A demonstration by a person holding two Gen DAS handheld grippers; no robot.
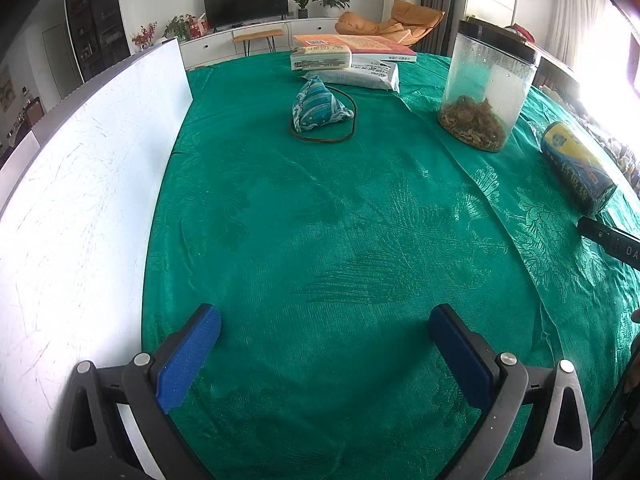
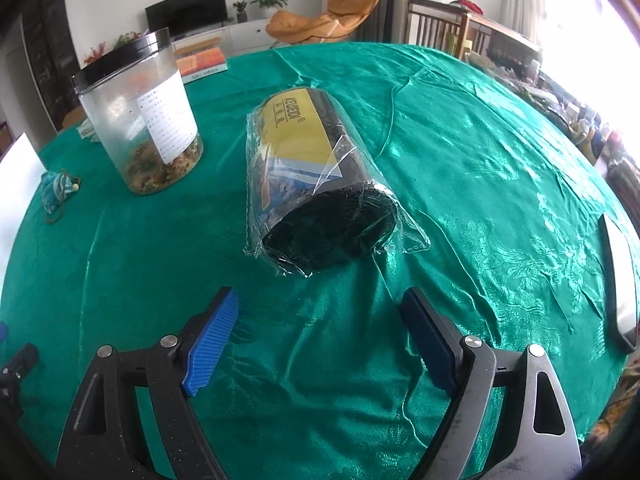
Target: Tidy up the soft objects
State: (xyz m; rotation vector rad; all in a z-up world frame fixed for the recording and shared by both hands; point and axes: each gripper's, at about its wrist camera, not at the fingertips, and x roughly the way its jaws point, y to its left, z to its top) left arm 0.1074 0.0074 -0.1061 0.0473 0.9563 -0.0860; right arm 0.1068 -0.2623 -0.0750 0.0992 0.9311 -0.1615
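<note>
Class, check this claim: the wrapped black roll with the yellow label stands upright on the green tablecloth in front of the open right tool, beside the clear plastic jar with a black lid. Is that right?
Not quite. In the right wrist view the wrapped black roll with the yellow label lies on its side on the green tablecloth, not upright. The rest holds: it lies in front of the open right tool, beside the clear plastic jar with a black lid.

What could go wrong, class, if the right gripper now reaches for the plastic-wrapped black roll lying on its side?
1. The plastic-wrapped black roll lies on its side, so it may roll away from the open right gripper.
2. Its loose wrap could slip between the pads.
3. The clear plastic jar stands close by; a sideways nudge might tip it.
</note>
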